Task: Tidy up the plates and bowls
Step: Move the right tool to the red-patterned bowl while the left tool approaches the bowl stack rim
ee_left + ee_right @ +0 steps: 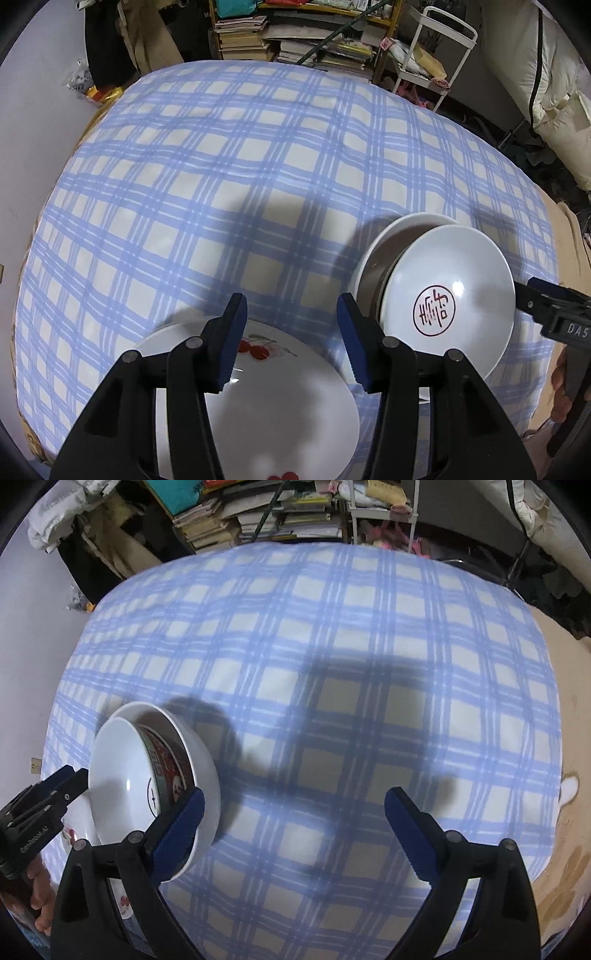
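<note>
On the blue-checked tablecloth covering the desk, the cherry-painted plate lies flat under the left tongs, whose jaws stand half apart with nothing between them. Just to its right, nested bowls tip on their sides: the white bowl with a red seal leans inside a brown-patterned bowl, cradled by an outer white bowl. The right tongs gape wide and empty, one pad beside that outer rim. To settle them well, steady the stack upright by the rim, gently.
</note>
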The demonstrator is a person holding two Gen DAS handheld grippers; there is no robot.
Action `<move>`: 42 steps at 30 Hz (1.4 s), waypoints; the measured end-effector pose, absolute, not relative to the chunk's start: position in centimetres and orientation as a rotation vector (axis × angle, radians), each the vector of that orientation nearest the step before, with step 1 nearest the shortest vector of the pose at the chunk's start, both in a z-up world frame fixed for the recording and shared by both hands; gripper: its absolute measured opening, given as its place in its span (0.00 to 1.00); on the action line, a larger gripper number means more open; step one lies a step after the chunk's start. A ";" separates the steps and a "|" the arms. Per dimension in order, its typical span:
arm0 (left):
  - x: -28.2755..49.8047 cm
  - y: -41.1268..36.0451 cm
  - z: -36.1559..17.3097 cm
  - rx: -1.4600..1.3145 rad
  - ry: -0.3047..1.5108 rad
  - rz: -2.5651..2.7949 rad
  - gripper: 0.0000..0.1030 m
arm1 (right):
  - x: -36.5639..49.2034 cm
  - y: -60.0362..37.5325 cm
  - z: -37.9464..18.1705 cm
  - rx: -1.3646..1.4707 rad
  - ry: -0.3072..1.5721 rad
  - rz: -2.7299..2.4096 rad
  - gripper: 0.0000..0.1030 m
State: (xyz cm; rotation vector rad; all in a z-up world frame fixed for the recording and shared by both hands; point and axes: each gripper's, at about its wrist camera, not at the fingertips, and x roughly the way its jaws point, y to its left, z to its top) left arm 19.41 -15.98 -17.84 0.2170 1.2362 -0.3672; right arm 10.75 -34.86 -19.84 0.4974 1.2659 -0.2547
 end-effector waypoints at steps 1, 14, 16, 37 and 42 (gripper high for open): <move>19.4 -16.0 -17.9 0.221 1.238 -0.365 0.48 | 10.7 -34.9 -19.9 0.505 1.265 -0.252 0.99; 19.8 -15.7 -18.7 0.193 1.302 -0.381 0.48 | 10.7 -35.1 -19.9 0.565 1.249 -0.239 0.99; 19.8 -15.7 -18.6 0.191 1.299 -0.379 0.48 | 10.7 -35.1 -19.9 0.568 1.249 -0.238 0.99; 19.7 -15.3 -17.1 0.154 1.287 -0.422 0.48 | 10.9 -35.0 -19.9 0.569 1.252 -0.240 0.99; 19.3 -15.7 -17.3 0.173 1.290 -0.424 0.48 | 10.8 -35.0 -19.9 0.567 1.251 -0.239 0.99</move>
